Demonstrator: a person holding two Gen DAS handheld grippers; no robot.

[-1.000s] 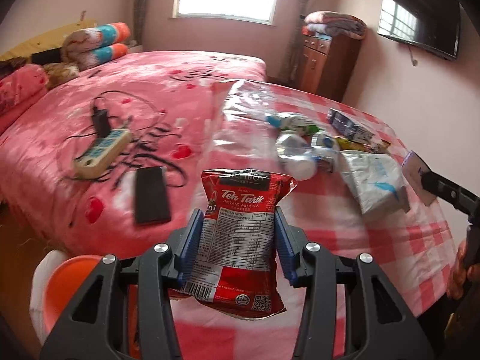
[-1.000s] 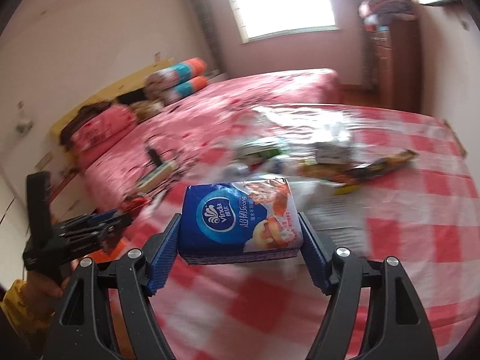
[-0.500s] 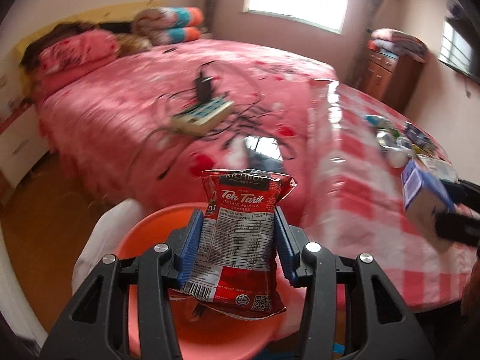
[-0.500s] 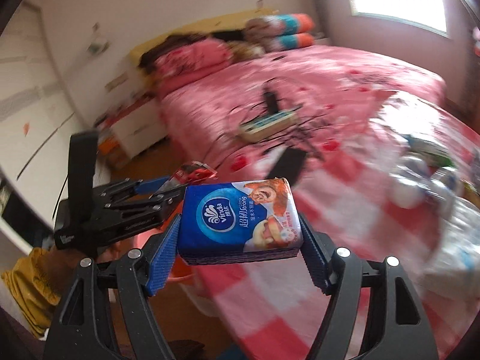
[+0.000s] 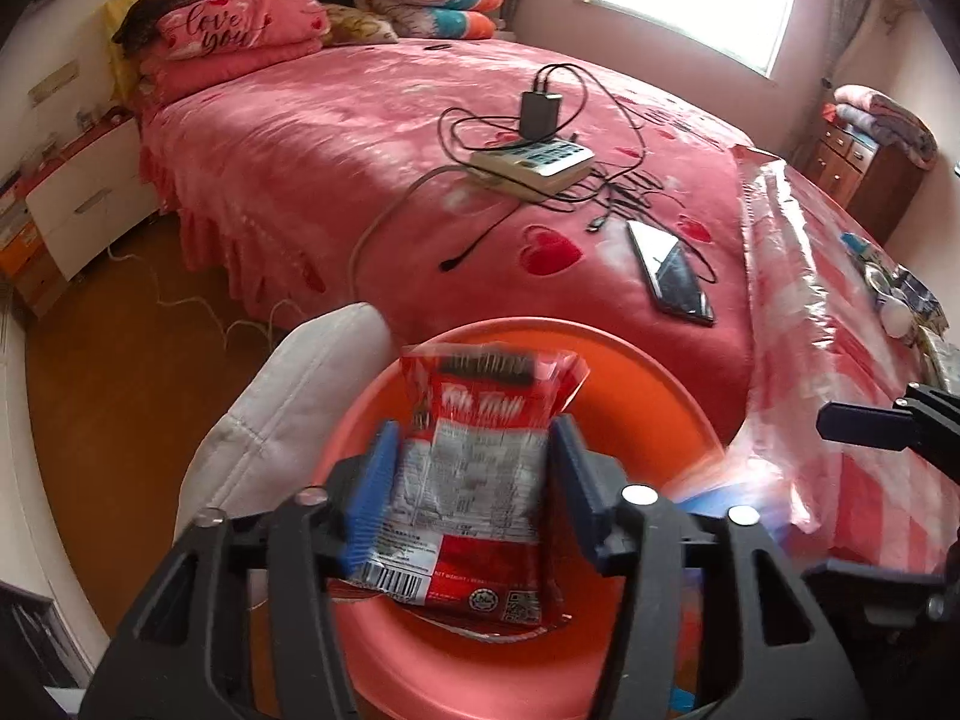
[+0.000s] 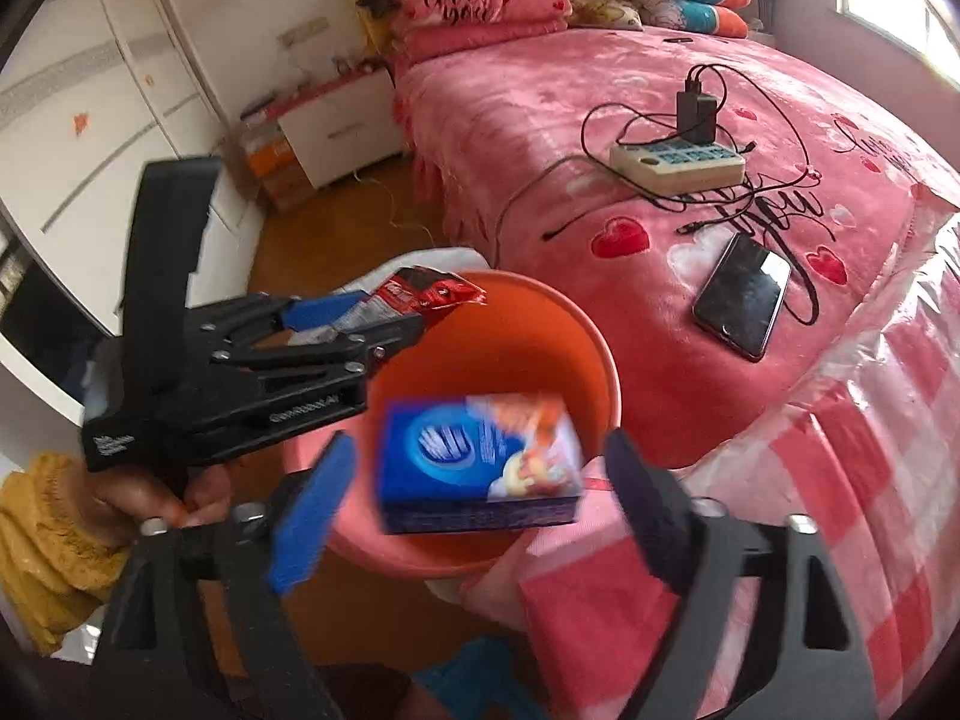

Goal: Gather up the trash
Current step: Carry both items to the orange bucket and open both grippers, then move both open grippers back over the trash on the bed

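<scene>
My left gripper point(image 5: 471, 495) holds a red Teh Tarik sachet point(image 5: 480, 480) between its blue pads, right over the orange basin point(image 5: 648, 372). It shows blurred; the jaws look slightly wider. In the right wrist view my right gripper point(image 6: 480, 507) is open, its pads apart from the blue Vinda tissue pack point(image 6: 480, 468), which is blurred and dropping over the orange basin point(image 6: 540, 324). The left gripper point(image 6: 336, 324) with the sachet point(image 6: 432, 291) shows there at the basin's left rim.
The basin sits on a white-cushioned stool point(image 5: 282, 414) beside the pink bed. On the bed lie a phone point(image 5: 672, 282), a power strip point(image 5: 534, 162) and cables. More trash point(image 5: 900, 294) lies on the checked cloth point(image 5: 840, 360) at right. A wood floor point(image 5: 108, 348) is at left.
Both grippers swung from the checked cloth to above the basin. My right gripper opened and let go of the tissue pack, which is falling. The left sachet looks blurred and lower.
</scene>
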